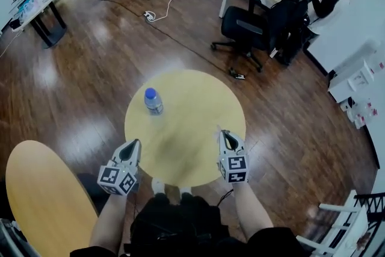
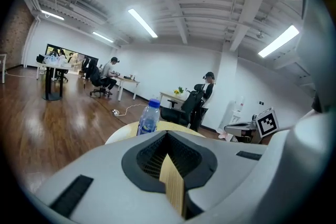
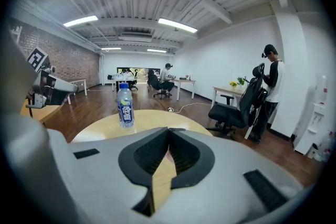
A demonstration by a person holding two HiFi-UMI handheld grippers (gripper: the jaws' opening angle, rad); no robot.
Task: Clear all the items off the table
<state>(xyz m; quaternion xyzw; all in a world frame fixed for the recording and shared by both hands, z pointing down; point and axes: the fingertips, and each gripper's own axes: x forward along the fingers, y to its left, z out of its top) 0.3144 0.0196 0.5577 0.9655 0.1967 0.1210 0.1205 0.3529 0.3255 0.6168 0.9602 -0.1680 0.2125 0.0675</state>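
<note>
Looked down on a wide wooden floor (image 1: 90, 69), with an office chair (image 1: 246, 30) well beyond the work area. Saw a round yellow desk (image 1: 198, 99) at the middle and part of a second yellow desk (image 1: 42, 189) at the lower left, with nothing on the part in view.

Held the left gripper (image 1: 133, 142) and the right gripper (image 1: 222, 132) over the round desk's near edge, one to each side, both pointing toward the far rim. Read the jaws of both as closed together, tips meeting, with nothing between them in either gripper view.

Found one thing to clear: a water bottle (image 1: 153, 101) with a blue cap (image 1: 150, 92), upright on the desk's far left part and well apart from both grippers. Saw it just left of the line of the left jaws and further left of the right ones.

Judged the task to be at its first step, the approach, with no grasp made. Judged the next move to call for parting one pair of jaws wide enough for the bottle's body, carrying that gripper forward across the desk, and closing around the middle. Reckoned the left gripper the better placed. Reckoned also that a closed tip nudging so tall a bottle could tip it over.
</note>
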